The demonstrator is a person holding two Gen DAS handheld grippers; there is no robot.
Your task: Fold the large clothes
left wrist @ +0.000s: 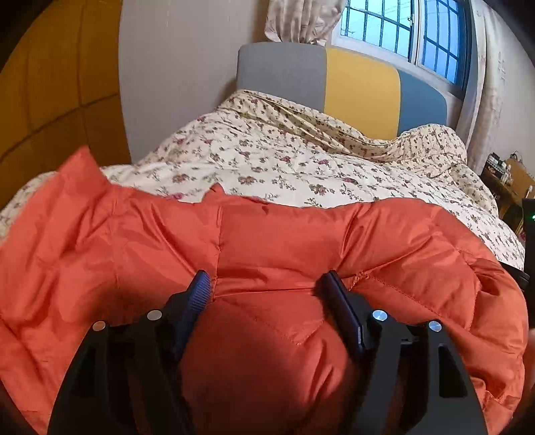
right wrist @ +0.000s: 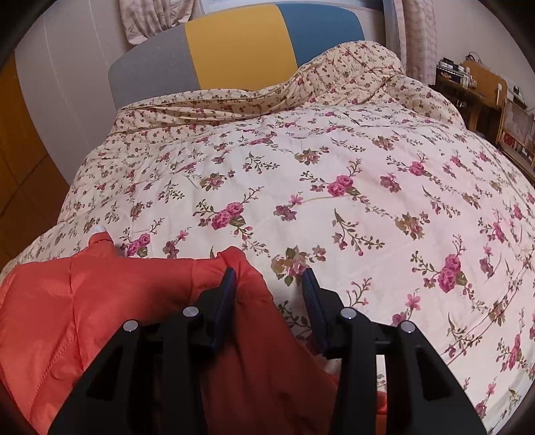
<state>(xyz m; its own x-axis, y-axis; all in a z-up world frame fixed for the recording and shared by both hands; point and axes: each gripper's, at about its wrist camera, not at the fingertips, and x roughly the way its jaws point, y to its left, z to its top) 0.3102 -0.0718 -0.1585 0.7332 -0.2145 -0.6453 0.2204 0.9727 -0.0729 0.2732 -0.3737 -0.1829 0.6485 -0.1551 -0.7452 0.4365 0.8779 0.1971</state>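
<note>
left wrist: our left tool [left wrist: 265, 282] gapes wide, orange puffer jacket [left wrist: 267, 241] bulging between its fingers, long axis running left-right across the bed [left wrist: 301, 160] | right wrist: our right tool [right wrist: 269, 279] spread wide at the jacket's [right wrist: 100, 301] right edge, cloth under the left finger only; nothing clamped yet.

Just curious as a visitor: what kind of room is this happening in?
Most likely a bedroom: a bed with a floral quilt, a padded headboard in grey, yellow and blue, and a curtained window behind.

A home bedroom is shown: floral quilt [right wrist: 334, 167] on bed, tricolour headboard [right wrist: 234, 43] at top, curtained window [left wrist: 401, 30] upper right.
</note>
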